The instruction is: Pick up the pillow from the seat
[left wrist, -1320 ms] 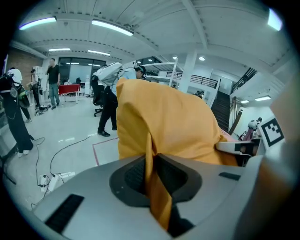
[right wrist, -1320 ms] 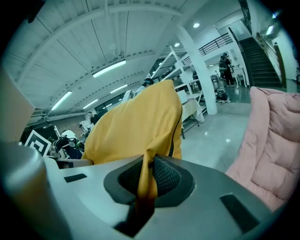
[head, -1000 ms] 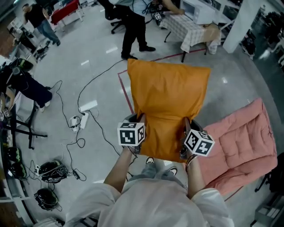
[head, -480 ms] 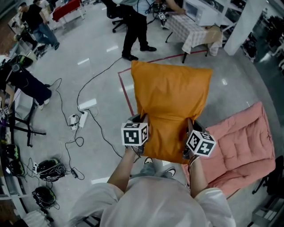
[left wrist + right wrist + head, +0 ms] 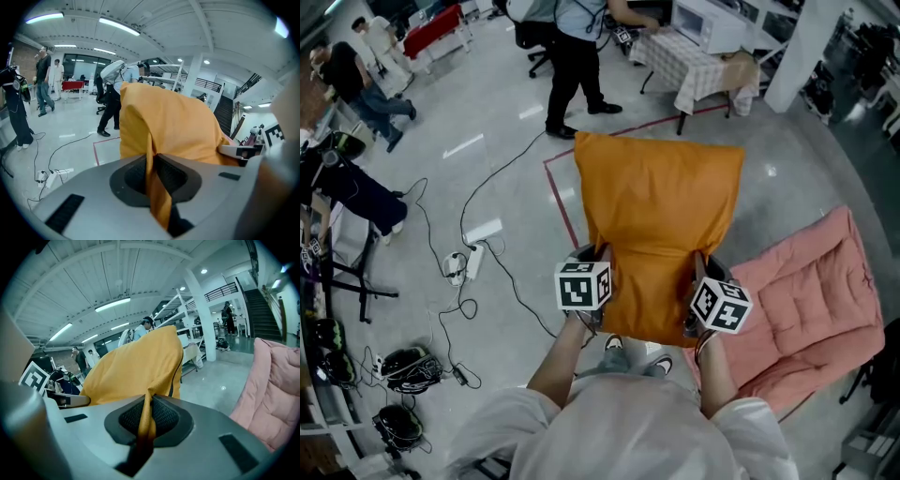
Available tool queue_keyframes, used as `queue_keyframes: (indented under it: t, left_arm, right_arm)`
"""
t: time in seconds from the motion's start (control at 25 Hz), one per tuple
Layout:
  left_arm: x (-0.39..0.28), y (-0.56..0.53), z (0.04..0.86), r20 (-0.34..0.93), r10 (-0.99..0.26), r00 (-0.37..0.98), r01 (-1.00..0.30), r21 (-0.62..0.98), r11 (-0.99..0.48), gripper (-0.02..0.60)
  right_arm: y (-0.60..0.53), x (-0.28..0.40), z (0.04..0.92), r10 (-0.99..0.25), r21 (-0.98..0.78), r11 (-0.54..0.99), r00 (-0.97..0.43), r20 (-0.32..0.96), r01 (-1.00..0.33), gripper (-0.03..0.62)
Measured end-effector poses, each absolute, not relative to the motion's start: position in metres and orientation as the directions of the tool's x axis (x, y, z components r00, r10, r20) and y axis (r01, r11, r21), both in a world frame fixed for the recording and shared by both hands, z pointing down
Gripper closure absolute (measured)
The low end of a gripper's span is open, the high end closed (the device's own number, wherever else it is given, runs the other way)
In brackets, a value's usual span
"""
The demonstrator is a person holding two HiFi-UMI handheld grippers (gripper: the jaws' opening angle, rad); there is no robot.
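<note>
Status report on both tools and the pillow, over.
Left tool shut on pillow edge. Right tool shut on the other edge. Pillow held up, off the pink seat. Nothing blocking.

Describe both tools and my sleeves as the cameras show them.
The left tool and right tool are smooth grey moulded shells with black mesh-textured pads. Each carries a white cube printed with black square markers. The short sleeves are white; no cables show on them.
</note>
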State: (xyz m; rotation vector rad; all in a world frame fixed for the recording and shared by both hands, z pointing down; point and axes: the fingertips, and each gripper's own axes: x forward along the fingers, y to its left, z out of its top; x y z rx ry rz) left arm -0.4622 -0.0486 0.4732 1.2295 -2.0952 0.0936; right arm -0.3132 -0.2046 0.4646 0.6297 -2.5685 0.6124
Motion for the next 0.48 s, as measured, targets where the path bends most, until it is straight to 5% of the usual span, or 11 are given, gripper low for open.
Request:
queue_keyframes:
  t: [0.48]
  left_arm:
    - [-0.442,-0.049,0.470,0.597,-0.749,-0.287,-0.799,0.283,0.531,0.535]
  right_arm:
    - [-0.203,-0.288,0.458,-0.342,-0.299,0.799,-0.805,0.485,-0.521,0.554]
